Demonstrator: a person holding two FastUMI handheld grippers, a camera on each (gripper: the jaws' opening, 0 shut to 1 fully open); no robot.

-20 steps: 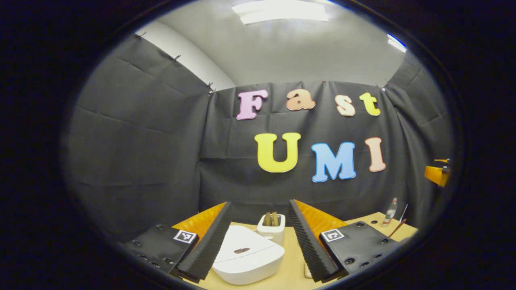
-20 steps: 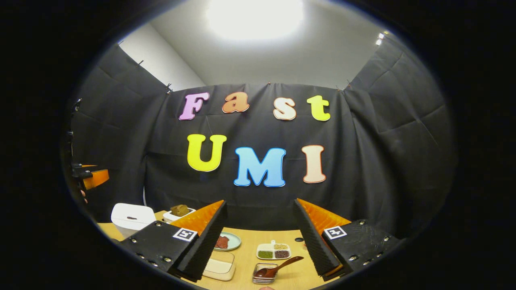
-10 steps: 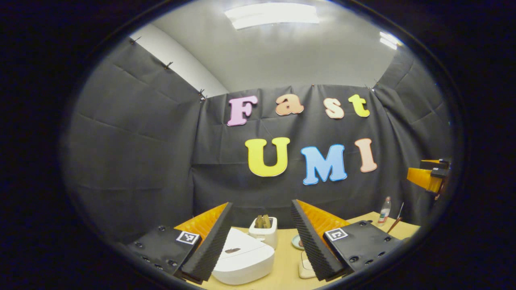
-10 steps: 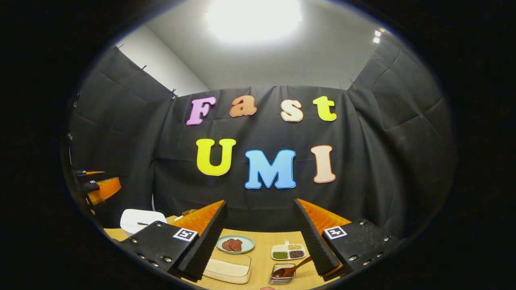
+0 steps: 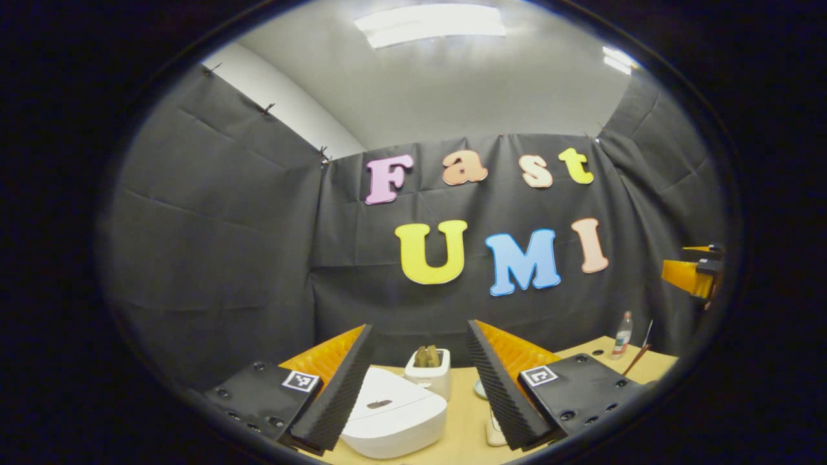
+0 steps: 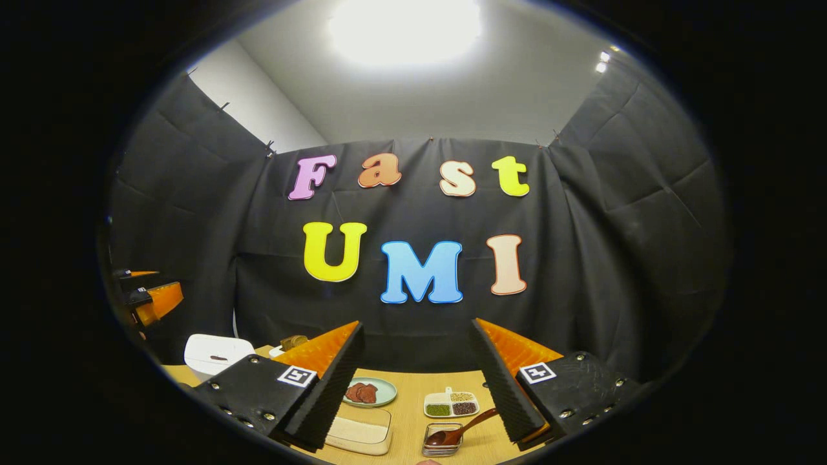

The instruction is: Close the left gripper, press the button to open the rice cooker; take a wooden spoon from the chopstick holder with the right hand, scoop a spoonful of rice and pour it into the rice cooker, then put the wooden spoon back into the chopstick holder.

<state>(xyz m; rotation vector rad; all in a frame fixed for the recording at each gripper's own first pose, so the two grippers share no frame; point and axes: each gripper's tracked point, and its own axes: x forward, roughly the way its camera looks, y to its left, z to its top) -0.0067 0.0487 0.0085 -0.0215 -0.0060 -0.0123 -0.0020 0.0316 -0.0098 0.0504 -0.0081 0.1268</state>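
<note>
Both claws hang spread above the wooden table (image 6: pixel 413 387): the left gripper (image 5: pixel 413 387) over the closed white rice cooker (image 5: pixel 394 416), the right gripper (image 6: pixel 413 387) over a small dish holding the wooden spoon (image 6: pixel 460 429). Black cloth walls the booth.

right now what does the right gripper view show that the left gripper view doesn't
The right gripper view adds a divided dish of grains and the wooden spoon, its bowl resting in a small holder. The left gripper view adds a bottle at the table's far corner, with thin sticks beside it. Both share the closed white rice cooker, the white container of brown pieces behind it, and the wooden table.
</note>
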